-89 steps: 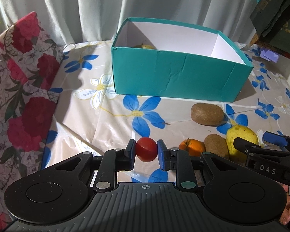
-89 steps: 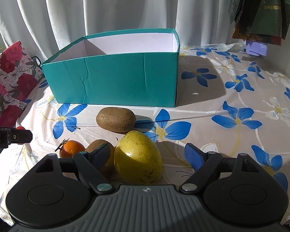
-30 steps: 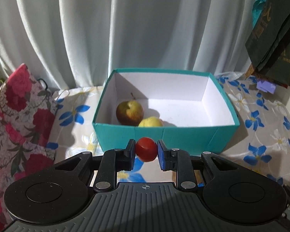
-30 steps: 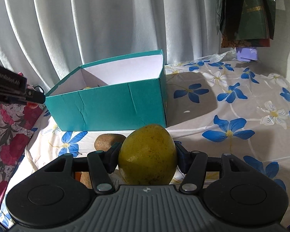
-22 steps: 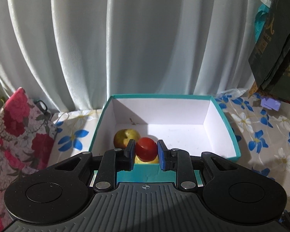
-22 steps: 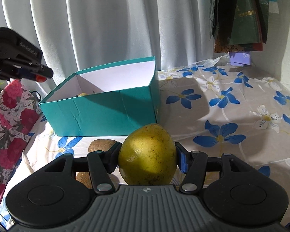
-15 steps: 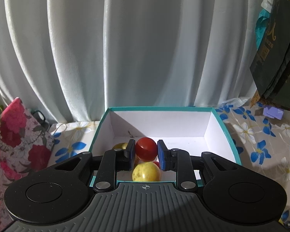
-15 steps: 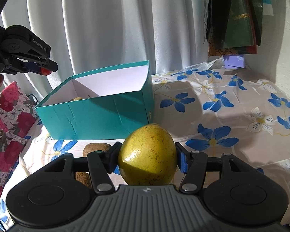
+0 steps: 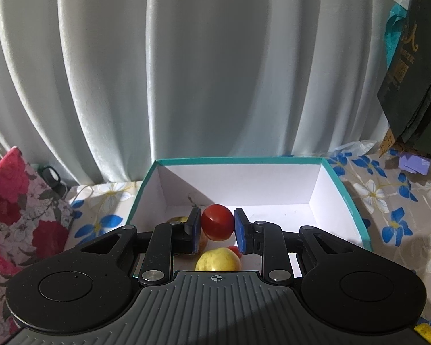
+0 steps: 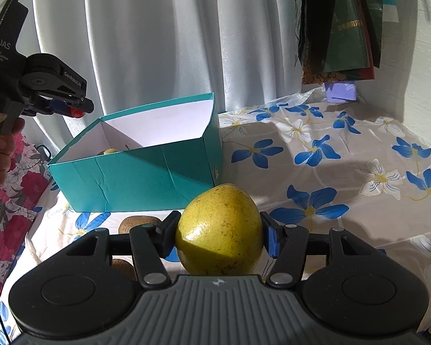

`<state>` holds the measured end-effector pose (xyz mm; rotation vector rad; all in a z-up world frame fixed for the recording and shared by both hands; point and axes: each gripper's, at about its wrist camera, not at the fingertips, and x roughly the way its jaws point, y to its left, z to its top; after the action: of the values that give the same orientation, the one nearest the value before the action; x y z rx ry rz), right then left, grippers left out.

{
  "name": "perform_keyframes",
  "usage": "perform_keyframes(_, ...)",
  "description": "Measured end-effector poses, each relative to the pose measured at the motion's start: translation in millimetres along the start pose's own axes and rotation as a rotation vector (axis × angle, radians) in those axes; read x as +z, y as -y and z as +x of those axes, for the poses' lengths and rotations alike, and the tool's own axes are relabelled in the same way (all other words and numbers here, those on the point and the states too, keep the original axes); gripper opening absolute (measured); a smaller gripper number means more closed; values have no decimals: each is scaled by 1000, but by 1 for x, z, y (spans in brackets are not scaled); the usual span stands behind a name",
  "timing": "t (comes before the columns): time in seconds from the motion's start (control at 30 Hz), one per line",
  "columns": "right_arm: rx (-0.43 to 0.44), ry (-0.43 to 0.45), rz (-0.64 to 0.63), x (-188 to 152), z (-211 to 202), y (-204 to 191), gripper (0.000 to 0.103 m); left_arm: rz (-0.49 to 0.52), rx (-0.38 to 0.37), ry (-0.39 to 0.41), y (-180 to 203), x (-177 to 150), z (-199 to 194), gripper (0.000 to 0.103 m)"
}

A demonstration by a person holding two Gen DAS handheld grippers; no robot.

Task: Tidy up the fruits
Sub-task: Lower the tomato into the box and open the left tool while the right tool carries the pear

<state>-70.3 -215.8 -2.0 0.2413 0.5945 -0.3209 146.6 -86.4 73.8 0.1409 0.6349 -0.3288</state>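
Left wrist view: left gripper (image 9: 217, 227) clamped on red tomato (image 9: 217, 226), now carried from tablecloth to above teal box (image 9: 344, 198); release likely next. Right gripper (image 10: 219, 237) grips yellow mango (image 10: 219, 230), lifted off cloth, short of box.

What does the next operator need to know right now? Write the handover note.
Left tongs: shut on the red tomato, held above the teal box.
Right tongs: shut on the yellow mango, over the floral tablecloth in front of the box.
Done: an apple and a yellow fruit lie in the box.
Left: release the tomato into the box, box the mango, then the two kiwis on the cloth.
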Motion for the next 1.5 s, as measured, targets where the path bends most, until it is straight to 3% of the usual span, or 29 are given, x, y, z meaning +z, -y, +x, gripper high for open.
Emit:
perform_keyframes(0.33, -16, -4, -3, 4, 1, 0, 58, -8, 13, -60, -10, -12, 46, 28)
perform_keyframes(0.97, -46, 0, 10, 6, -2, 1, 58, 24, -28, -89, -4, -21, 70, 28)
perform_keyframes(1.5, -55, 0, 15, 6, -3, 2, 58, 30, -27, -180, -3, -34, 94, 30)
